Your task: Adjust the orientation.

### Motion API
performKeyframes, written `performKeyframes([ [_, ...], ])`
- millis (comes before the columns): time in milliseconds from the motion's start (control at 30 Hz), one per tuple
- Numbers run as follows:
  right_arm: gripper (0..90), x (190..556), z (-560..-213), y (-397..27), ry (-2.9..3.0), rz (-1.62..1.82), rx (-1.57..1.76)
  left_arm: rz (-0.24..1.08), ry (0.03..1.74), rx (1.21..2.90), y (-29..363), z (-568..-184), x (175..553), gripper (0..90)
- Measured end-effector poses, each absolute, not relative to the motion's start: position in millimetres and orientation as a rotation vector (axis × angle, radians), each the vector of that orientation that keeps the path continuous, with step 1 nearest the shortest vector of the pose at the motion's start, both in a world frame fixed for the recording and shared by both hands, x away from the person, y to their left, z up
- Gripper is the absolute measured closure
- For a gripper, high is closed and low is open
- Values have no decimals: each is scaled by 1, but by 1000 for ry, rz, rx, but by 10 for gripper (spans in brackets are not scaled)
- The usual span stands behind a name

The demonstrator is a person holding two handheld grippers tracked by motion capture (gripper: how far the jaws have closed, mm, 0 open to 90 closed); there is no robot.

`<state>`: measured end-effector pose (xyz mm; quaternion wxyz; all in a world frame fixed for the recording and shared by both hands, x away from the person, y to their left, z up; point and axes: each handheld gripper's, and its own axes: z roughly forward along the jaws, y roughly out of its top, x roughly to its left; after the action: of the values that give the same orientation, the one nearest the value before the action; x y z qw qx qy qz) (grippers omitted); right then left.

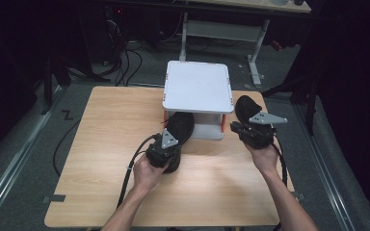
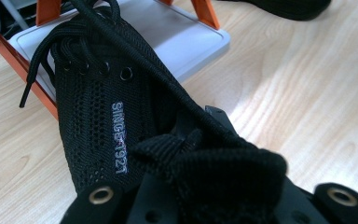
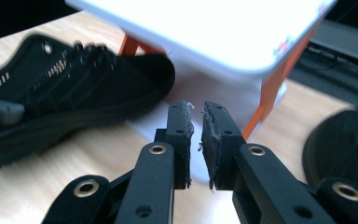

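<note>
A dim room with cables on the floor surrounded the pale wooden table [image 1: 101,159], at the far edge of which stood a small white two-tier shelf [image 1: 198,86] with orange corner posts. The left gripper [image 1: 166,144] was clamped on the collar and tongue of a black knit shoe [image 2: 102,121], whose toe pointed toward the lower tier of the shelf. The right gripper [image 3: 196,126] was empty, its jaws nearly together with only a thin gap, just beside a second black shoe [image 1: 246,107] lying on the table at the right of the shelf. The held shoe probably risked catching its loose lace on an orange post, or slipping, since the grip was on soft fabric only. The right gripper, so near the other shoe, could nudge it toward the table edge. White lettering on the held shoe's side read "SINCE 1921"; no other writing was legible.
</note>
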<state>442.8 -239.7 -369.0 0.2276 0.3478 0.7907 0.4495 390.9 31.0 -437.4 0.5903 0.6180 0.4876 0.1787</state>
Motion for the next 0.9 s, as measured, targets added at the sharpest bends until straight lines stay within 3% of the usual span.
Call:
performKeyframes([
  [333,809,479,-345,-222,2134,1257,992,447,1157,1430,22,-438,413,850],
  [600,801,508,-350,-209,2132,1173,1078,476,1177,1433,12,-442,432,850],
  [900,801,516,-350,-207,2144,1170,1083,516,1207,1417,6,-448,453,845],
])
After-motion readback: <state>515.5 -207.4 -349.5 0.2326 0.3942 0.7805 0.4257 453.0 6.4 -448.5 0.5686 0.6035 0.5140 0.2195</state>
